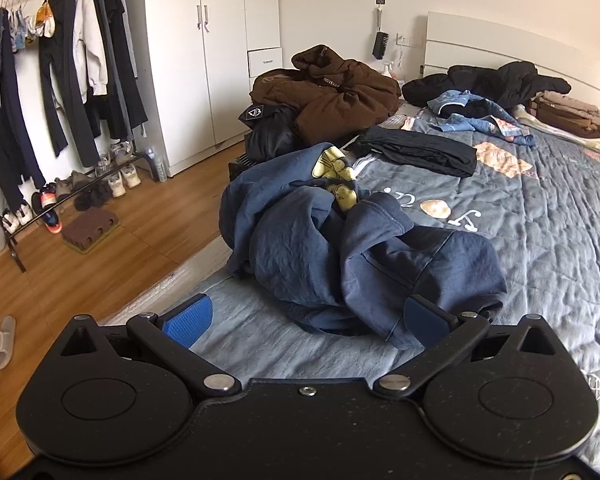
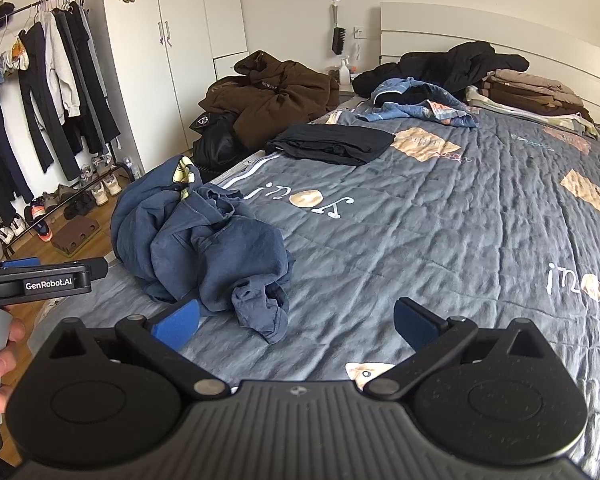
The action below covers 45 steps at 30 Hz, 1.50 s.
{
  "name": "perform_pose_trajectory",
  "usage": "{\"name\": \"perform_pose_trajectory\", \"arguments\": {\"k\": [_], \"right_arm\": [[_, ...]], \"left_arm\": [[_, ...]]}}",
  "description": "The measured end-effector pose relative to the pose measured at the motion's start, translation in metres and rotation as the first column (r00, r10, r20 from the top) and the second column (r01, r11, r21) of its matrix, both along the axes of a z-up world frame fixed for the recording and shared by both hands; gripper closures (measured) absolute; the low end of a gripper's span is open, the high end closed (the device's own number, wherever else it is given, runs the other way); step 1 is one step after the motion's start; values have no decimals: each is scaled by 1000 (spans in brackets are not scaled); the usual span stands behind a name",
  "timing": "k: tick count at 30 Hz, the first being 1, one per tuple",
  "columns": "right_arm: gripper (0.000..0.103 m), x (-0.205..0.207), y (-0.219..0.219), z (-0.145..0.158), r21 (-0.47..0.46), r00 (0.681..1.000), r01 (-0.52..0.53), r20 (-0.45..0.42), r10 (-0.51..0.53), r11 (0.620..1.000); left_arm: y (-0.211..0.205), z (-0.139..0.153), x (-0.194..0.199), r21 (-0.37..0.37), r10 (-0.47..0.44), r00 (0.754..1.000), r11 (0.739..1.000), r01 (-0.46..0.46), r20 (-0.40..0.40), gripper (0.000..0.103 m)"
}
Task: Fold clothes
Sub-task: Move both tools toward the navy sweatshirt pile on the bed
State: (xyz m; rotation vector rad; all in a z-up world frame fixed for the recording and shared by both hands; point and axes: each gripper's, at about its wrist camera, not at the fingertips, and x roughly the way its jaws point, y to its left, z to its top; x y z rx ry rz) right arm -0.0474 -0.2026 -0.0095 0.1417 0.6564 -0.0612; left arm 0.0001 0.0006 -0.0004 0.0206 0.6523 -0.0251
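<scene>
A crumpled navy blue hoodie (image 1: 340, 248) with a yellow print lies in a heap near the bed's left edge; it also shows in the right wrist view (image 2: 204, 240). My left gripper (image 1: 308, 320) is open and empty, just in front of the heap, its right finger close to the cloth. My right gripper (image 2: 296, 320) is open and empty, low over the quilt, with the hoodie's nearest cuff (image 2: 260, 312) between its fingers. The left gripper (image 2: 40, 276) shows at the left of the right wrist view.
A grey quilted bedspread (image 2: 440, 240) covers the bed. A folded black garment (image 2: 332, 140), a blue garment (image 2: 420, 108), a black jacket (image 2: 452, 64) and folded brown clothes (image 2: 528, 92) lie farther back. A brown coat pile (image 1: 332, 92) sits beside the bed. A clothes rack (image 1: 60, 80) stands left.
</scene>
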Motion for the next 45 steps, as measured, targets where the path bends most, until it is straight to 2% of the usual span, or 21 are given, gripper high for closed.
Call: {"name": "perform_pose_trajectory", "arguments": {"k": [3, 6, 10, 15, 45], "right_arm": [[0, 0, 0, 1, 4, 1000, -2, 2, 2, 1000], [0, -1, -3, 0, 5, 1000, -3, 0, 3, 1000], [0, 2, 0, -4, 4, 1000, 0, -5, 0, 1000], [0, 3, 1, -6, 4, 1000, 1, -21, -1, 1000], [0, 0, 13, 0, -19, 999, -38, -14, 38, 999]], "left_arm": [[1, -2, 1, 11, -14, 1000, 1000, 14, -1, 0], [-7, -10, 4, 77, -6, 1000, 997, 8, -16, 0], [-20, -13, 0, 112, -3, 1000, 994, 4, -5, 0], [-19, -13, -1, 96, -24, 1000, 995, 24, -2, 0], [-13, -14, 0, 76, -9, 1000, 997, 10, -9, 0]]}}
